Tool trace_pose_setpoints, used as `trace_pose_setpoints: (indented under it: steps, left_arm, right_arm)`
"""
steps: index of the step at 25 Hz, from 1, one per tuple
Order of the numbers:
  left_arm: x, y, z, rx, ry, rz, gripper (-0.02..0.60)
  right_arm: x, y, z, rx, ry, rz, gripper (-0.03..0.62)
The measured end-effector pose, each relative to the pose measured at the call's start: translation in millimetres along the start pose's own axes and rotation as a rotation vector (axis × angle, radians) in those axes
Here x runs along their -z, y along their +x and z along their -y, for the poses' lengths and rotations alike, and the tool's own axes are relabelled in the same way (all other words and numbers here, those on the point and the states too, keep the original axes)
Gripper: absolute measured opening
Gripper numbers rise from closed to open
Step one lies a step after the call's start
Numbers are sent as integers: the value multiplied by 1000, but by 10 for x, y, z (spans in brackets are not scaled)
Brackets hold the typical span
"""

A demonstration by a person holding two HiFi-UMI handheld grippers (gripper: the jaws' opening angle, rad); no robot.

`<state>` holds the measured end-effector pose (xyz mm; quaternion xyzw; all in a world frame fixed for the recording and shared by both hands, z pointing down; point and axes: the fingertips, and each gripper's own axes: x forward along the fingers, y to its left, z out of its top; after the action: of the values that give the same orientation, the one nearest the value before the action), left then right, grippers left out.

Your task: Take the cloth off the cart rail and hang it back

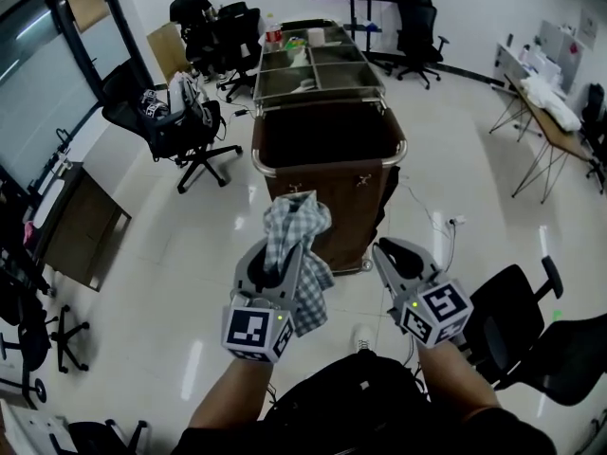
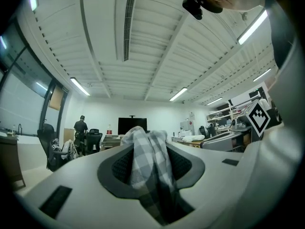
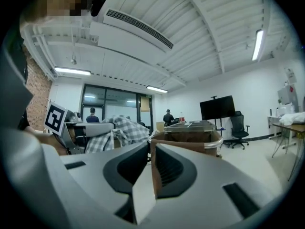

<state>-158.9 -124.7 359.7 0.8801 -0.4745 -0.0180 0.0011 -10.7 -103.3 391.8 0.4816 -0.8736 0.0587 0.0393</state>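
A grey-and-white checked cloth (image 1: 296, 221) hangs from my left gripper (image 1: 282, 251), whose jaws are shut on it; its loose end droops beside the marker cube. The left gripper view shows the cloth (image 2: 145, 154) bunched between the two pads and running down the slot. The cloth is held just short of the near chrome rail (image 1: 327, 166) of the brown-bagged cart (image 1: 327, 136), clear of it. My right gripper (image 1: 386, 251) hovers to the right at the same height, shut and holding nothing. The right gripper view shows the cloth (image 3: 121, 128) to the left and the cart (image 3: 190, 136) ahead.
The cart's far end carries a metal tray (image 1: 318, 69) with compartments. Black office chairs stand at the left (image 1: 180, 126) and close by at the right (image 1: 517, 316). A wooden cabinet (image 1: 81, 226) sits at the left, a folding desk (image 1: 550, 126) at the right, and a person (image 1: 190, 8) at the back.
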Motion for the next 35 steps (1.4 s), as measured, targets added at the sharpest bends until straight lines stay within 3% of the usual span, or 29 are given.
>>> trace_pose_setpoints:
  steps: [18, 27, 35]
  left_arm:
    - [-123, 1534, -236, -80, 64, 37, 144]
    - [153, 2270, -323, -103, 64, -23, 144]
    - [631, 2625, -398, -140, 61, -145, 155]
  right_arm:
    - [-305, 496, 1295, -19, -12, 48, 71]
    - [-248, 645, 1928, 11, 10, 12, 71]
    - [-117, 852, 2159, -3, 30, -28, 71]
